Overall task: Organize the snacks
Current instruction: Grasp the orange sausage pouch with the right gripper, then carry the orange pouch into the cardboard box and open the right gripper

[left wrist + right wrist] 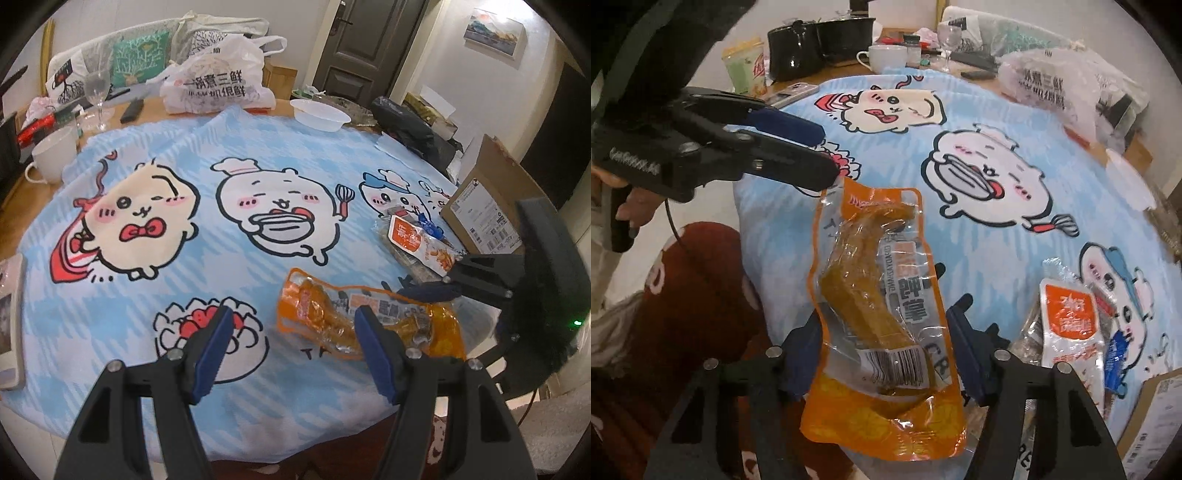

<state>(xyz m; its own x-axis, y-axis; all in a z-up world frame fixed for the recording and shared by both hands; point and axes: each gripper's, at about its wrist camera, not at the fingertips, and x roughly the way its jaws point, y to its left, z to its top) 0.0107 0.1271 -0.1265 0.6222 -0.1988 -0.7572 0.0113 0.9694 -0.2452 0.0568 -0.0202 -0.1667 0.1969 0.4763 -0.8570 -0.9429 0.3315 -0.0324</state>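
An orange snack pack (pixel 879 295) with a yellow-brown piece inside lies lengthwise between my right gripper's (pixel 882 350) blue pads, which sit against both of its long edges. From the left wrist, the same orange pack (pixel 332 314) rests on the blue cartoon tablecloth (pixel 295 155), with my right gripper (pixel 421 291) reaching in at its right end. My left gripper (pixel 293 350) stands open over the cloth just left of the pack, nothing between its fingers. It also shows at upper left, left gripper (pixel 822 153), near the pack's far end.
A white-and-orange snack pack (pixel 413 240) and a small blue packet (pixel 430 225) lie beside a cardboard box (pixel 484 206). Behind the cloth stand a white mug (pixel 55 155), wine glass (pixel 98 92), printed plastic bag (pixel 218 81) and white bowl (pixel 319 112). A red sleeve (pixel 683 295) is near.
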